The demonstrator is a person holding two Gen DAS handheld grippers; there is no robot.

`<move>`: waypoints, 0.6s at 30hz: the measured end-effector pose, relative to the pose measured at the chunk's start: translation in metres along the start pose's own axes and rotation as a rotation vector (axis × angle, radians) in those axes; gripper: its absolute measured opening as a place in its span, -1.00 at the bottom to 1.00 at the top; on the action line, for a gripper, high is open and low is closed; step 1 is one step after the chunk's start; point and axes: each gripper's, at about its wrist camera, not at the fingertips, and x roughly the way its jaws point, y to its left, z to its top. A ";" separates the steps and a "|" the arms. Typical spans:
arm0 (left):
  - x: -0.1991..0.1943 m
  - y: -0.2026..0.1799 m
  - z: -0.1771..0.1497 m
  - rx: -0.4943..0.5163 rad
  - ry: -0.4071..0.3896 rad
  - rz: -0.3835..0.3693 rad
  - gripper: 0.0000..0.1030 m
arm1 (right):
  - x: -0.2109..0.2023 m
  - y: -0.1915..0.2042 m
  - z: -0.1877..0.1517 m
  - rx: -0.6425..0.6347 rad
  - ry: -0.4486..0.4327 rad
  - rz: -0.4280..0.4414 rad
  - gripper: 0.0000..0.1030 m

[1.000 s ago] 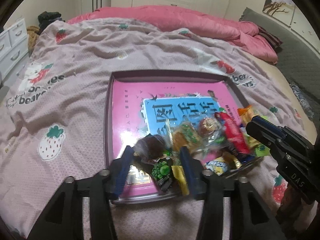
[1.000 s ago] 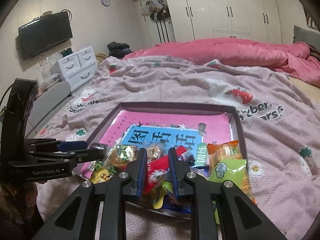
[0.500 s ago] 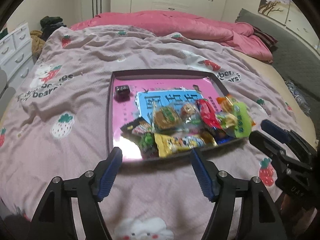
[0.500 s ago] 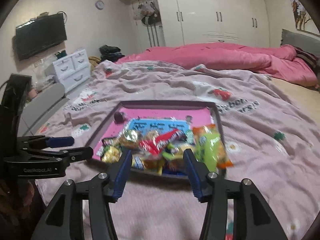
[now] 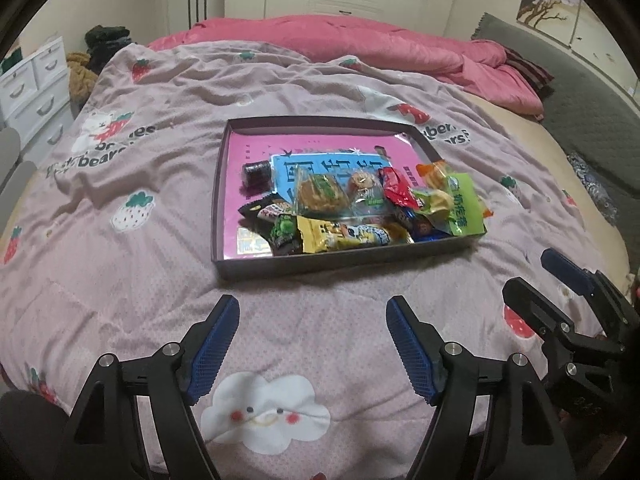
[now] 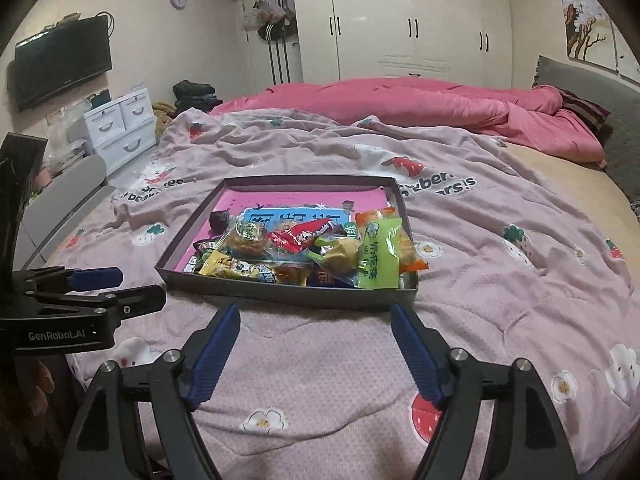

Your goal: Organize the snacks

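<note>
The left hand-held gripper (image 5: 312,344) hangs over the pink strawberry-print bedspread (image 5: 120,264), short of the near wall of the box. Its blue-padded jaws are spread and opening, with only cloth between them. The right hand-held gripper (image 6: 316,354) is in the same state beside it: jaws opening, released, nothing held. In the left wrist view the right one shows at the lower right edge; in the right wrist view the left one shows at the far left, bearing a printed maker's name.

Just past both pairs of fingers lies a shallow dark box (image 5: 216,208) flat on the bed, lined with a pink sheet that carries a blue panel of large characters. The snacks (image 5: 360,212) are heaped in its near right part. Among them are a long green packet (image 6: 378,252) leaning on the right wall, an orange packet under it, a red wrapper (image 6: 300,236), a clear bag with a round brown biscuit (image 5: 320,196), a yellow packet (image 5: 340,236) along the near wall and a dark green one next to it. A small dark wrapped piece (image 5: 256,172) lies alone, apart from the heap, toward the far left of the box.

Beyond the box a pink quilt (image 6: 400,100) is bunched across the bed. White wardrobes stand behind, white drawers (image 6: 120,128) at the left, and a television (image 6: 60,64) on the wall.
</note>
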 end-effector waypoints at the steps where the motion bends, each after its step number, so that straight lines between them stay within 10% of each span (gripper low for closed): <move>1: -0.001 -0.001 -0.001 0.001 0.000 0.000 0.50 | -0.002 0.000 -0.001 0.000 -0.001 -0.003 0.55; 18: -0.012 -0.008 -0.013 0.019 0.000 0.016 0.50 | -0.009 0.001 -0.007 -0.007 0.007 -0.032 0.78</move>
